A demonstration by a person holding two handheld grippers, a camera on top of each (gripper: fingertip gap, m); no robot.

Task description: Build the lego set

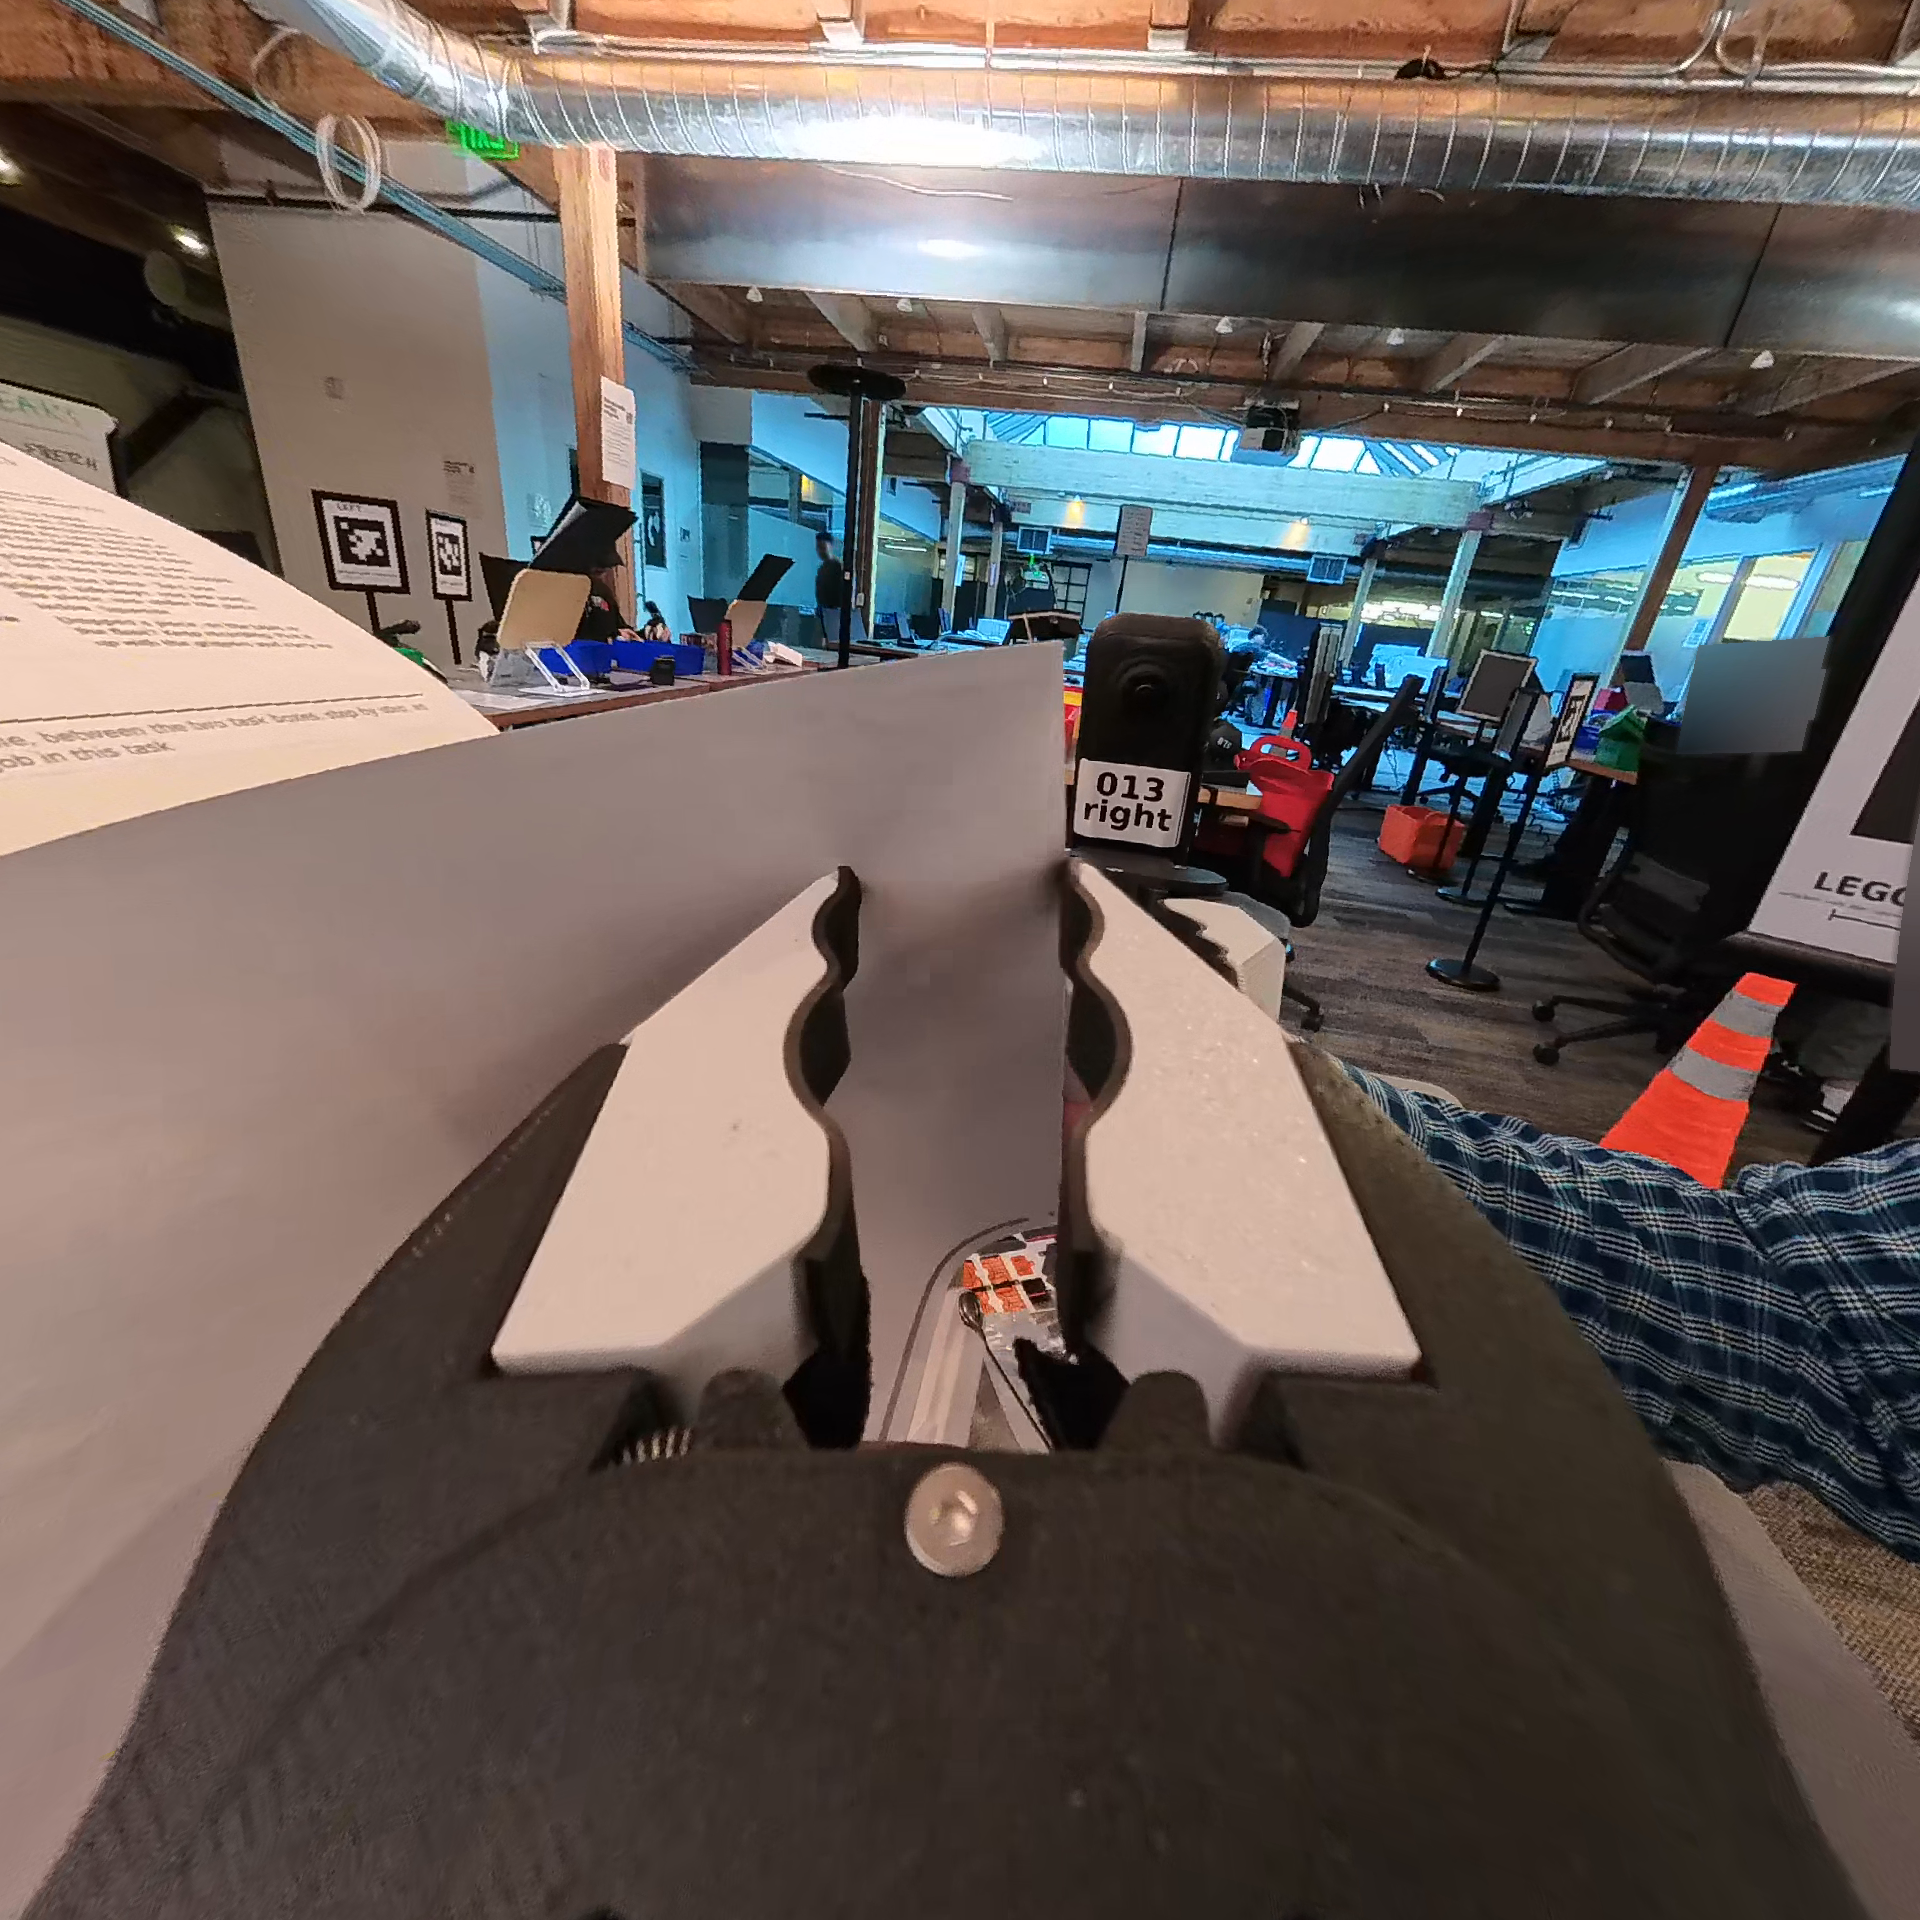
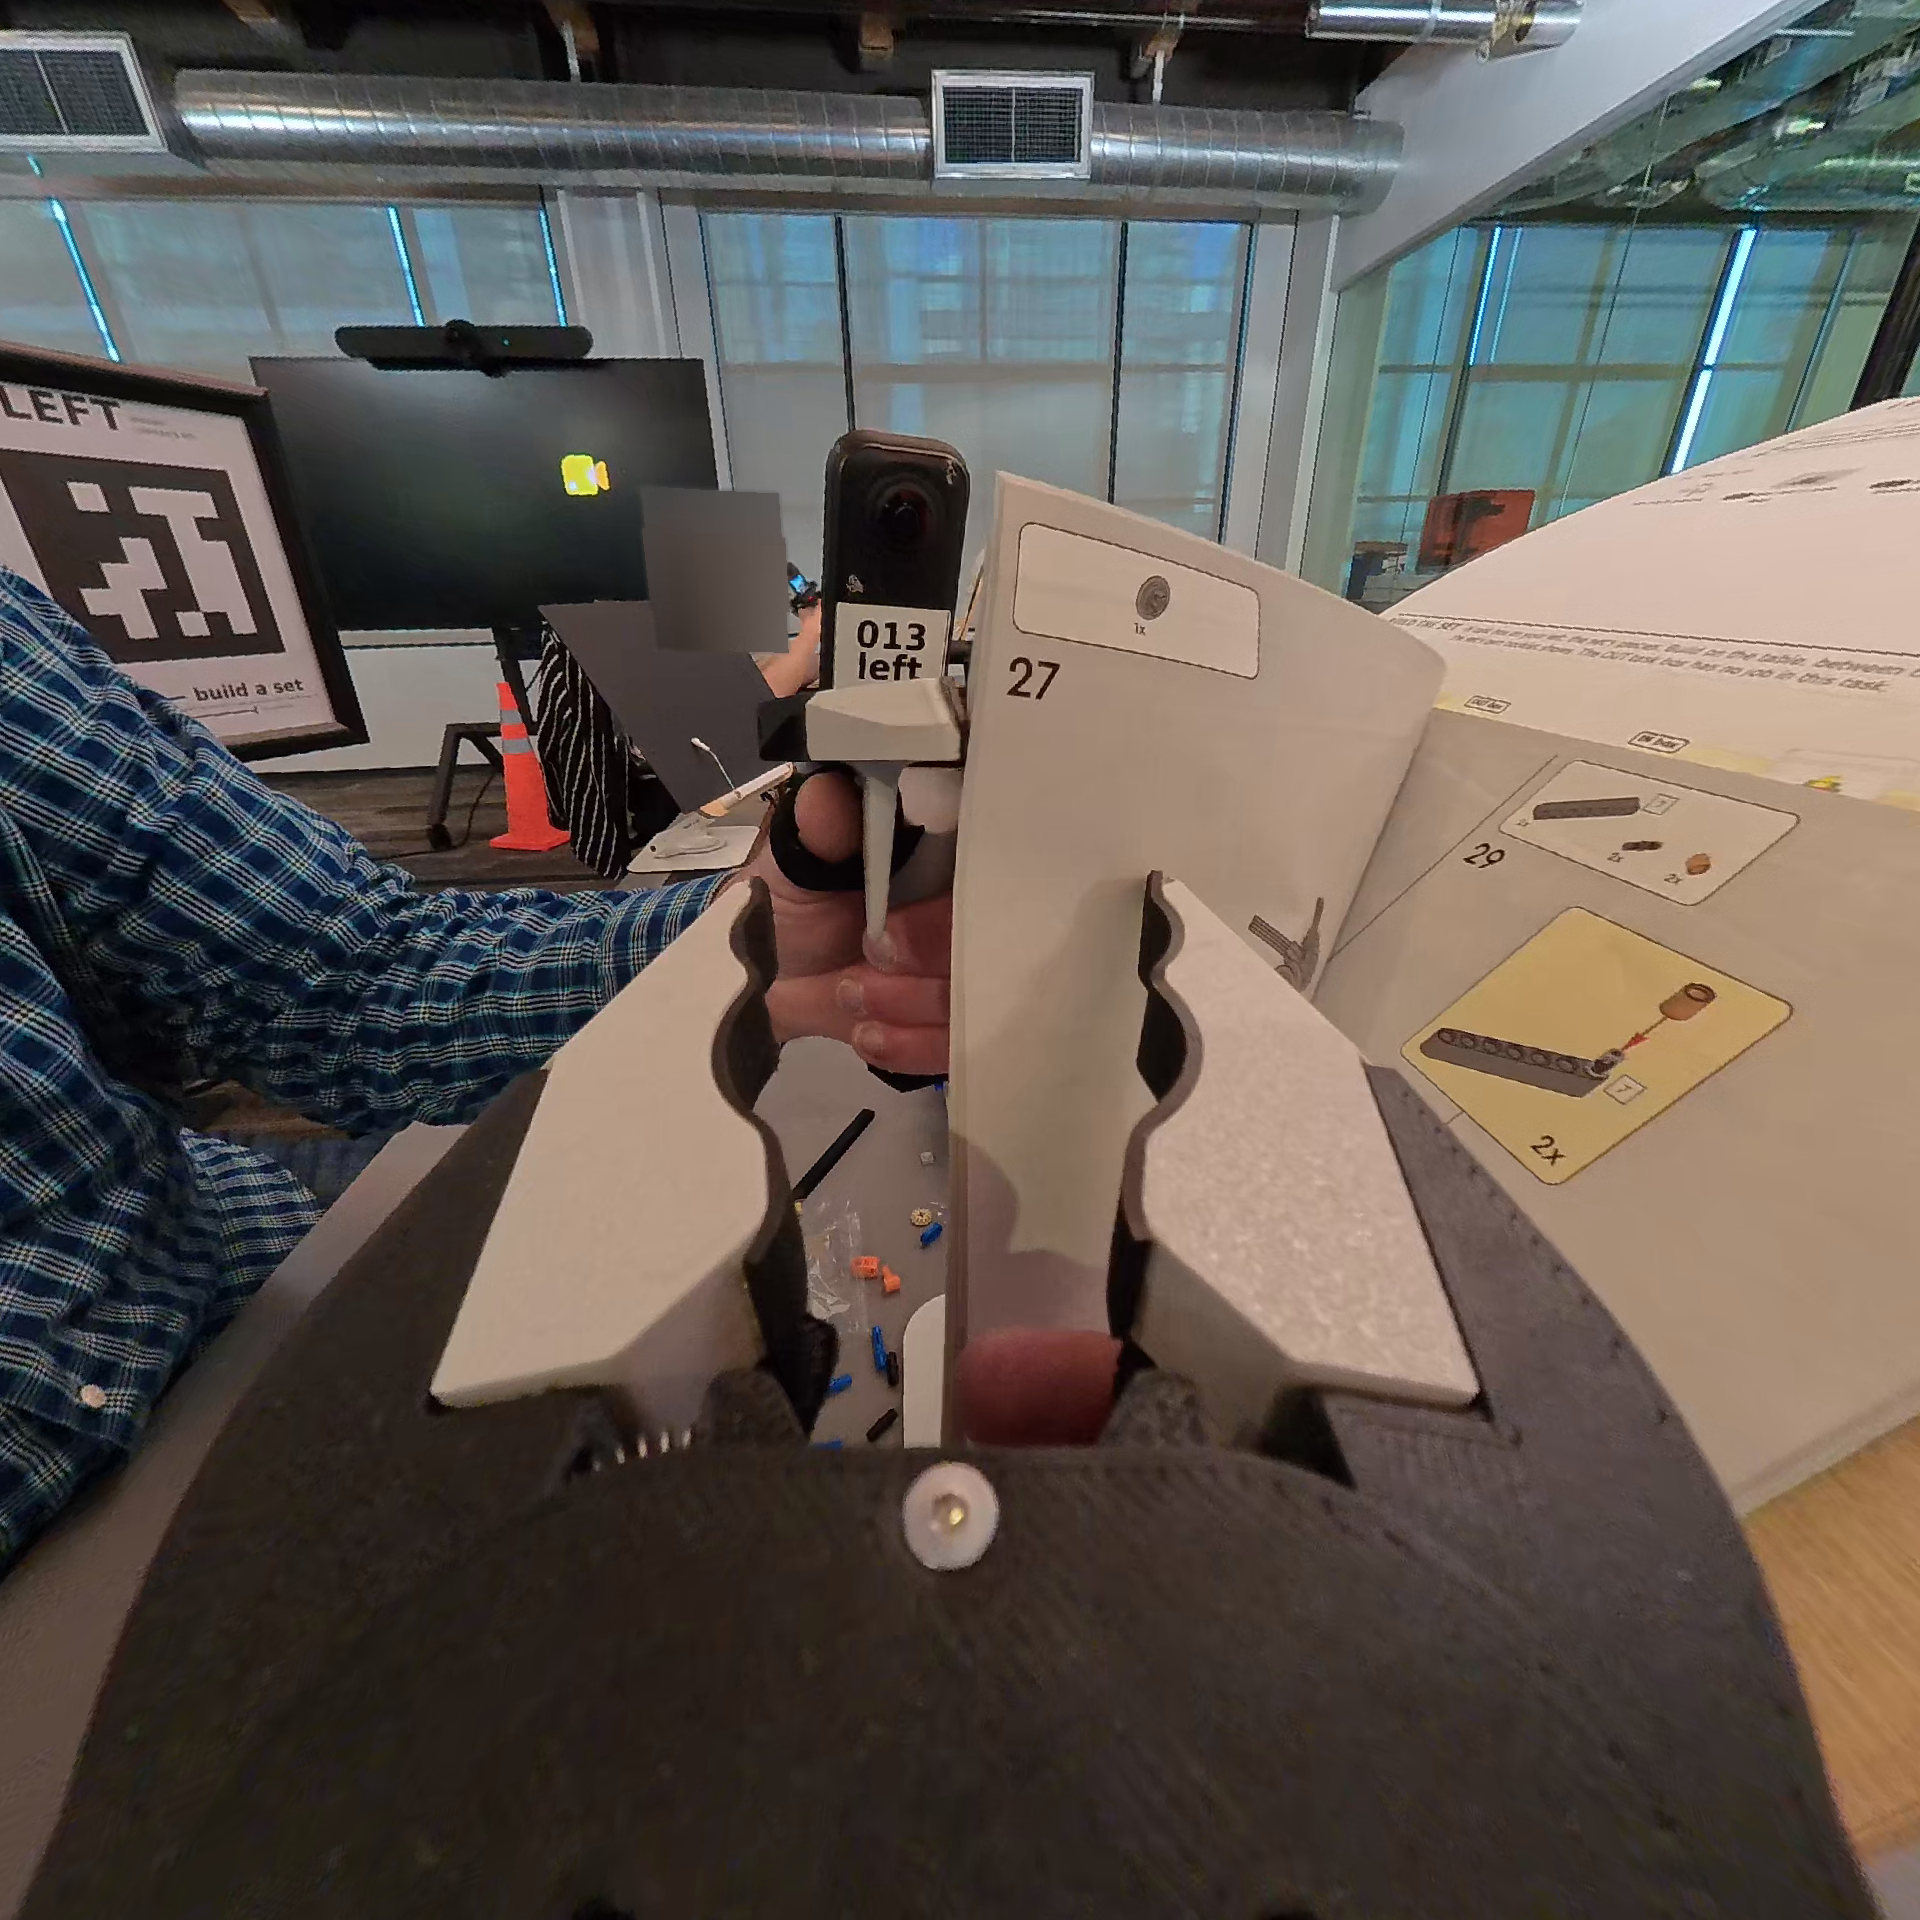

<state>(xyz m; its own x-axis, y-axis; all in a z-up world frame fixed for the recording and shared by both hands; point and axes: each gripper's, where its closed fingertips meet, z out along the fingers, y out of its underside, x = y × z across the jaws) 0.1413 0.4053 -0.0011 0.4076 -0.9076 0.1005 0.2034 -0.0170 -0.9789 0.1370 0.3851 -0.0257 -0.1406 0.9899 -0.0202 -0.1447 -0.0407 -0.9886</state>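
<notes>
Instruction booklet page [image 2: 1164, 831] upright at frame centre, mid-turn, likely seeking next step. Right gripper [image 2: 951, 1039] apart, page between fingers, unclamped. Left gripper [image 1: 961, 1039] likewise apart. Loose lego pieces [image 2: 873, 1278] on table below, lower centre.

An upright booklet page [image 2: 1143, 831] stands between both claws' fingers.

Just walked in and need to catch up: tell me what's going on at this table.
A person in a blue plaid sleeve is turning a page of the pale grey instruction booklet with two hand-held grippers. The raised page stands upright between the open fingers of the right gripper; the left gripper, also open, has the same sheet between its fingers. Small loose orange, blue and black Lego pieces lie on the grey tabletop below, none being handled.
</notes>
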